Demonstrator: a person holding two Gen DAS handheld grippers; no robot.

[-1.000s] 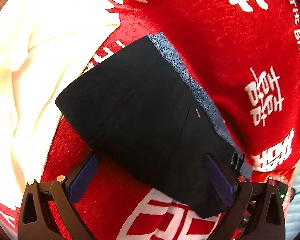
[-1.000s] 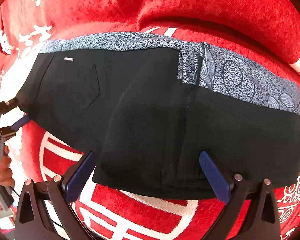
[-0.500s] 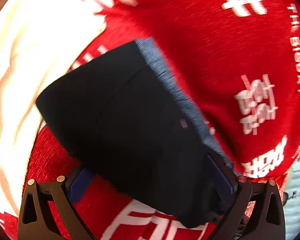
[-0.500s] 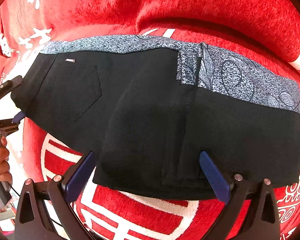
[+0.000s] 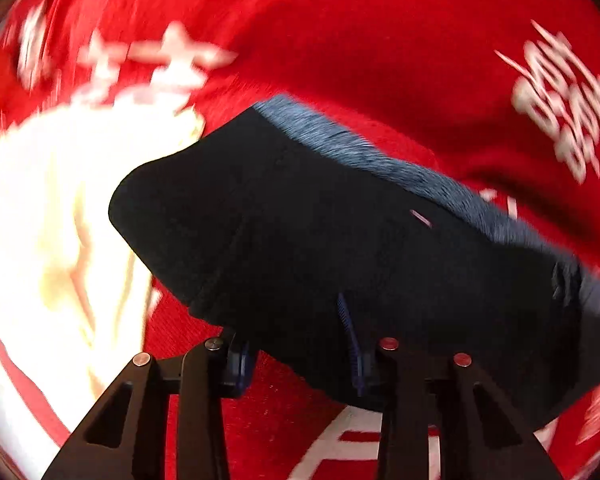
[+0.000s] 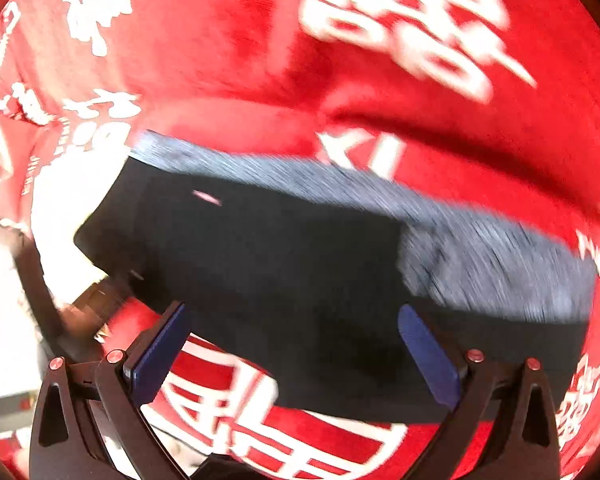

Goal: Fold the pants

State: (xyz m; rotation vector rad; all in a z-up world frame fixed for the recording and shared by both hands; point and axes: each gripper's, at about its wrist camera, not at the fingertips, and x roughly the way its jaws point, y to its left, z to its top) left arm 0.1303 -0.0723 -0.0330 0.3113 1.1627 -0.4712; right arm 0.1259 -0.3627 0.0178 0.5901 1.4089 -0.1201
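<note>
Both wrist views are showing motion blur. You are holding the left gripper (image 5: pixel 300 344) with its jaws drawn narrow, pinching the near hem of the black pants (image 5: pixel 340 256) at the lower centre of the left wrist frame; the blue pads (image 5: pixel 350 340) are pressing into the fabric edge. The pants are lying folded across the middle of the frame on the red cloth (image 5: pixel 380 40) with white characters, their grey patterned waistband (image 5: pixel 380 156) running along the far edge. A cream garment (image 5: pixel 52 220) is occupying the left side, just beside the pants. In the right wrist frame, you are keeping the right gripper (image 6: pixel 292 344) spread wide, its blue pads (image 6: pixel 428 356) straddling the near edge of the pants (image 6: pixel 300 272) without closing on them.
</note>
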